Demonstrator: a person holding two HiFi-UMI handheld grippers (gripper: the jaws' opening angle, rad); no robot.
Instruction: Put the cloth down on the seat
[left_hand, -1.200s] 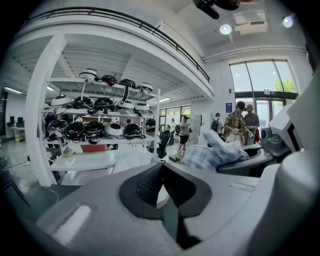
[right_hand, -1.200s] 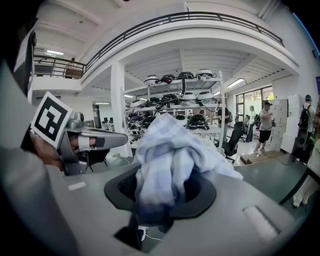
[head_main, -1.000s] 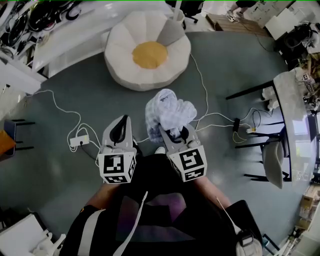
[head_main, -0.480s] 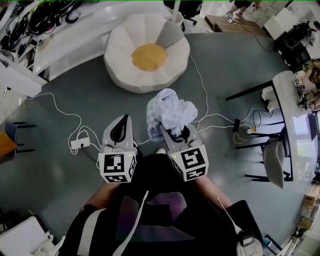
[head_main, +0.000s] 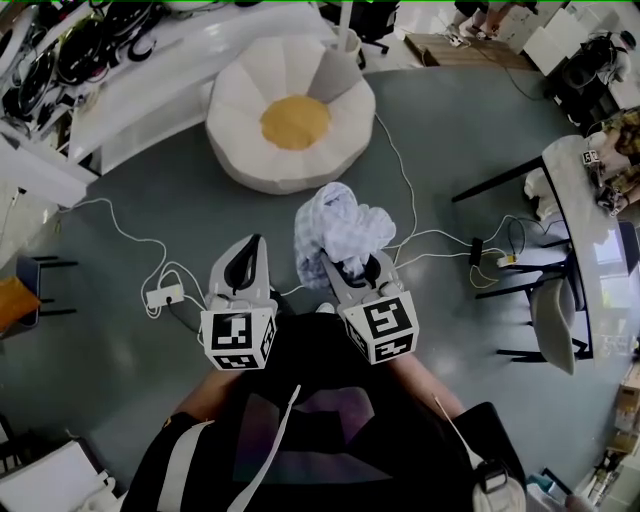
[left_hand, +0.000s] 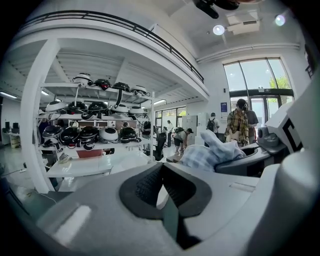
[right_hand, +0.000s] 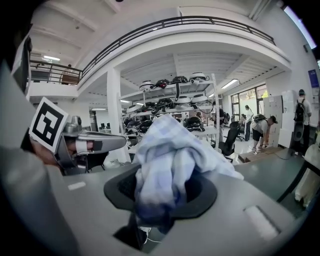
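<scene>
Soft checked cotton in pale blue and white, the crumpled cloth (right_hand: 167, 165) looks light and limp to us. We judge it will sag and drape rather than slip, so a pinch on any bunched fold should serve. Our right gripper (head_main: 340, 262) clamps just such a fold, and the rest billows past its tips. Our left gripper (head_main: 250, 245) is closed on nothing. The round white cushion seat with an orange centre (head_main: 250, 100) lies ahead, well apart from the cloth.

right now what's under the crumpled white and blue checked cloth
The crumpled white and blue checked cloth is pinched at its lower end in the right gripper. Grey floor surrounds it, not the round white cushion seat; the patch directly beneath is covered.
</scene>
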